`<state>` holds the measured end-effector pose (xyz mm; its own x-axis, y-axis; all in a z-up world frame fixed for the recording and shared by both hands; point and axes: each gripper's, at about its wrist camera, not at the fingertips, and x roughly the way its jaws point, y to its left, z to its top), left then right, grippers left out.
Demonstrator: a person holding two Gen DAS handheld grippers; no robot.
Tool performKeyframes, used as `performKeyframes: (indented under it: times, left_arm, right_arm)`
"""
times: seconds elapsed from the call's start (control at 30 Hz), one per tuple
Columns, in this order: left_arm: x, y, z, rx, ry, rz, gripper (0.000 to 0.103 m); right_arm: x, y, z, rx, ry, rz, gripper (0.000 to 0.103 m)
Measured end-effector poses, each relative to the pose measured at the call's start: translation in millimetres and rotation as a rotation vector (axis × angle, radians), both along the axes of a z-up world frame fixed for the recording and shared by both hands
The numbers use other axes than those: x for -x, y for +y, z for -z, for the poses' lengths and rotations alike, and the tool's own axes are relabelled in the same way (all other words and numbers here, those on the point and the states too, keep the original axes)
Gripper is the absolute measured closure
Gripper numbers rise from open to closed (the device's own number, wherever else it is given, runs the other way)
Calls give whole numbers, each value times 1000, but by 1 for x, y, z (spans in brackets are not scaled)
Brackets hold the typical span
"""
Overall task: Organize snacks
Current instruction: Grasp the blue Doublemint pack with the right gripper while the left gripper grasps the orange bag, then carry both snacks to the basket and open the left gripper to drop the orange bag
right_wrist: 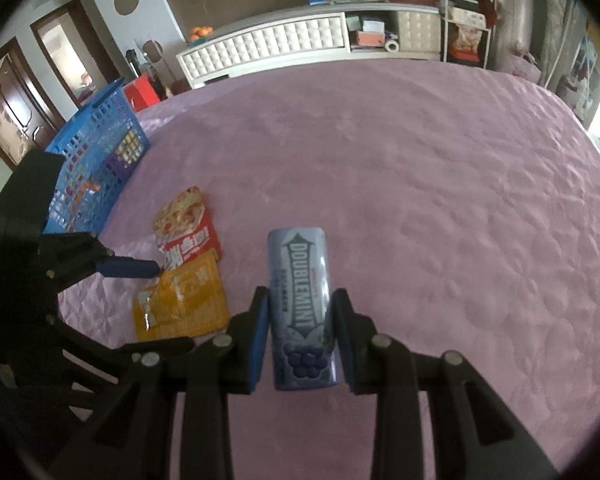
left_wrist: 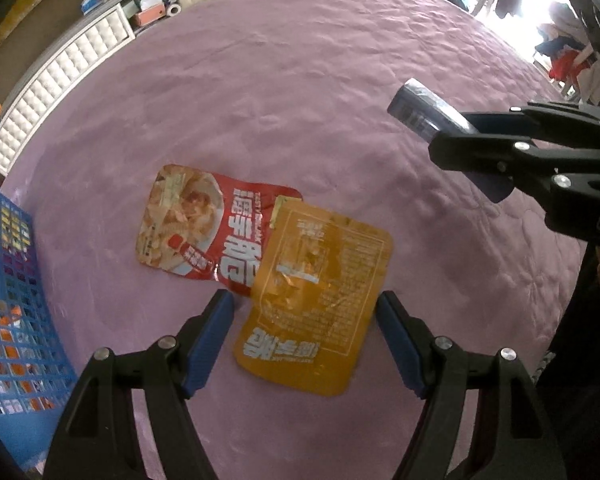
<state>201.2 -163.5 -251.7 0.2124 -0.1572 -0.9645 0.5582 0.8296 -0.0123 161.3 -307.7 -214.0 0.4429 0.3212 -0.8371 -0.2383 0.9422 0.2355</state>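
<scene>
Left gripper (left_wrist: 304,336) hangs with its jaws apart on both sides of the yellow pouch (left_wrist: 314,304), not pressing it, while the right gripper (right_wrist: 302,332) is clamped on the purple Doublemint gum box (right_wrist: 302,312) and holds it above the pink bedspread (right_wrist: 440,200). I judge the task about halfway: the blue basket (right_wrist: 96,160) at the left edge of the bedspread already contains several colourful packets, seen only through its mesh. Outside it remain the yellow pouch, the red pouch (left_wrist: 204,224) partly under it, and the carried gum box.
</scene>
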Motion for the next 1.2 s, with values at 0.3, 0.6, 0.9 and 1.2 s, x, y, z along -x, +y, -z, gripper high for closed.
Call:
performKeyframes:
  times: [0.3,0.6,0.9,1.2]
  left_arm:
    - [13,-10,-5,16,18,-31,69]
    - [29,2,-14,86,-14,-95,95]
    - [35,24,-69,143,-120,-126,95]
    - [47,96,-145,159,-271,-227,95]
  right_arm:
    - [-2,0,3,-3,19,-6,68]
    - [1,1,3,-1,11,-20,68]
    - [6,19,-21,33,-18,-48,68]
    - [7,75,-95,22,-125,-113,68]
